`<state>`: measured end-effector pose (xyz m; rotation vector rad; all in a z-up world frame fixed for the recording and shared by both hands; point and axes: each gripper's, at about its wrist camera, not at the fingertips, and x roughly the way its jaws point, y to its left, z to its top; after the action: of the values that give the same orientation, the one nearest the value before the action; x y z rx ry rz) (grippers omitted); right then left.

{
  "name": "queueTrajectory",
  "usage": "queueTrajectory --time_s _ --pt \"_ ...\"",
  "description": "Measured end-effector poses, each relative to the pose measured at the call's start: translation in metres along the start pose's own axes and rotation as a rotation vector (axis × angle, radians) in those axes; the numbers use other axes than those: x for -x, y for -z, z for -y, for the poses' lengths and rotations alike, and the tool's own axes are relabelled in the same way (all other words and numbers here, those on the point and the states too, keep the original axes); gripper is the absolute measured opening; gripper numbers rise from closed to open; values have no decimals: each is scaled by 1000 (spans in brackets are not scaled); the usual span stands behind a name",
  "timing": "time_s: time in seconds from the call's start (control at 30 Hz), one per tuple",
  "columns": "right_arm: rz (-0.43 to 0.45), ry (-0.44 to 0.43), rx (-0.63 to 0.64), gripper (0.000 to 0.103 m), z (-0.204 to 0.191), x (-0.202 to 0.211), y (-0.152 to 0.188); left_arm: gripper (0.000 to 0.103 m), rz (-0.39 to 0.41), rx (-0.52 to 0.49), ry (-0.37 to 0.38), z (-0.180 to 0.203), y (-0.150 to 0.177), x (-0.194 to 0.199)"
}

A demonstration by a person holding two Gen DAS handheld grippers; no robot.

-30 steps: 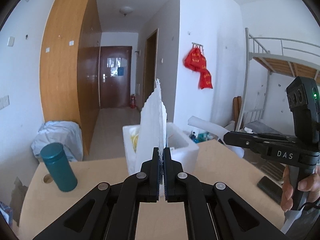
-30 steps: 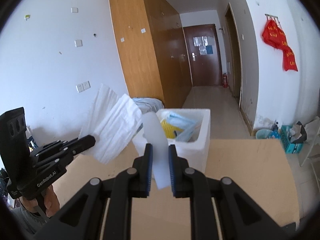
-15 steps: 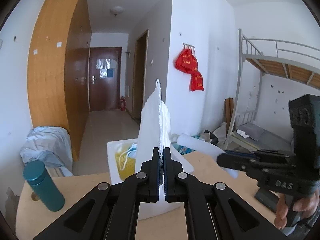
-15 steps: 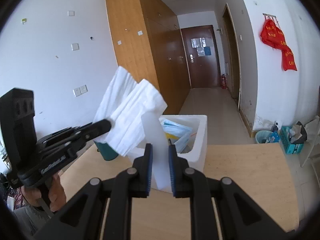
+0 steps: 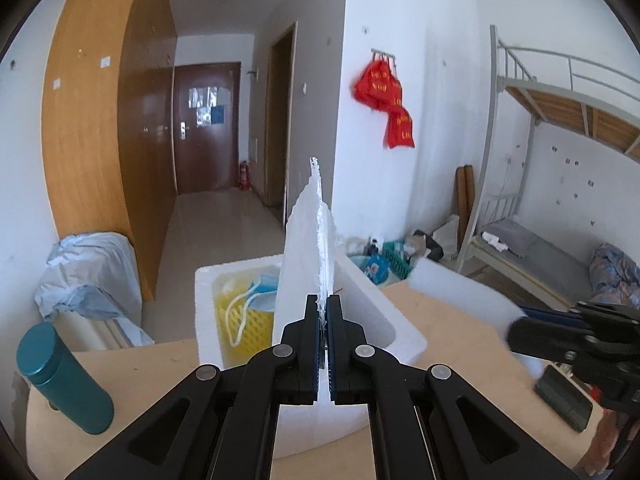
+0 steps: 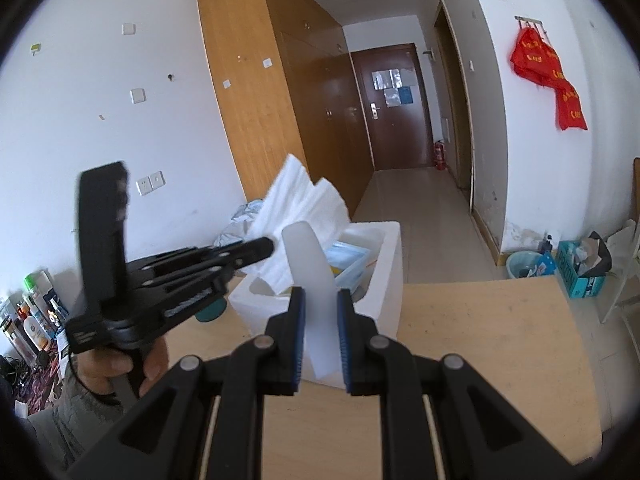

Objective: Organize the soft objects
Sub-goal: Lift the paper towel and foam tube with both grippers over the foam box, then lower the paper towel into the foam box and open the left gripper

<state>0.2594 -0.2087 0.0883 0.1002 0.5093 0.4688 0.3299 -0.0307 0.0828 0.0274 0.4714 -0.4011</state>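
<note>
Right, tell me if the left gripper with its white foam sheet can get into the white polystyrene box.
Probably yes. The left gripper, shut on the white foam sheet, is right by the white polystyrene box, whose top is open. The yellow mesh and blue masks inside leave room.

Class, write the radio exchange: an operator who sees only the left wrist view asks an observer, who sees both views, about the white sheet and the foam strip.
Operator: My white sheet shows only as a thin edge. What shape is it?
Observer: Seen from the right wrist, it is broad and folded, fanning up from the left gripper.
Operator: Does the right gripper press the foam strip on both faces?
Observer: Yes. Both blue pads press its flat faces, and it stands up out of the jaws.
</note>
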Motion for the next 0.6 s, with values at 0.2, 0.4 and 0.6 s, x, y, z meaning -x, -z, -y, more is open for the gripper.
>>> queueTrajectory --time_s 0.2,0.4,0.6 --pt "12 -4 -11 19 3 5 0 3 -77 -16 25 2 -4 -33" --pt "7 -15 -1 19 1 4 1 3 -139 -6 -2 -5 -1 -62" --pt "6 -14 -8 19 5 3 -1 3 -187 14 -25 -11 6 -75"
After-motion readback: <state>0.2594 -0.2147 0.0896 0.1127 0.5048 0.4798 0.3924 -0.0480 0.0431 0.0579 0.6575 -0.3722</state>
